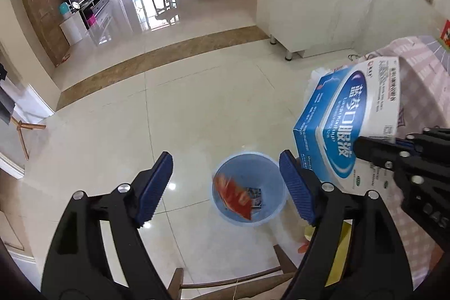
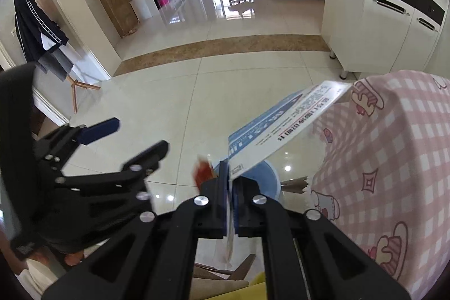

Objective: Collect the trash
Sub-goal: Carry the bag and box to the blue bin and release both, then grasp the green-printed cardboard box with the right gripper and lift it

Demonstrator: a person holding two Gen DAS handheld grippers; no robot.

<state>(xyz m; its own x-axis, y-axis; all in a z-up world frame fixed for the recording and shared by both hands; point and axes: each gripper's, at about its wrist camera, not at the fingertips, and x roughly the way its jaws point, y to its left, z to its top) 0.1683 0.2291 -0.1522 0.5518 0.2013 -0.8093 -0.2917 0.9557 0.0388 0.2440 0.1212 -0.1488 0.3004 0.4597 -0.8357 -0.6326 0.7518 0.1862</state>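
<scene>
A light blue waste bin (image 1: 249, 189) stands on the tiled floor below my grippers; it holds a red wrapper (image 1: 232, 194) and a small dark packet. My left gripper (image 1: 225, 182) is open and empty above the bin. My right gripper (image 2: 231, 182) is shut on a flattened blue and white medicine box (image 2: 284, 125). The box (image 1: 346, 120) hangs above and to the right of the bin, beside my left gripper. In the right wrist view the bin (image 2: 267, 179) is partly hidden behind the box and my fingers.
A table with a pink checked cloth (image 2: 388, 159) is close on the right. A white cabinet (image 1: 317, 7) stands behind it. A wooden chair back (image 1: 233, 280) is just below. A coat rack with a dark jacket (image 2: 33, 27) stands at the left.
</scene>
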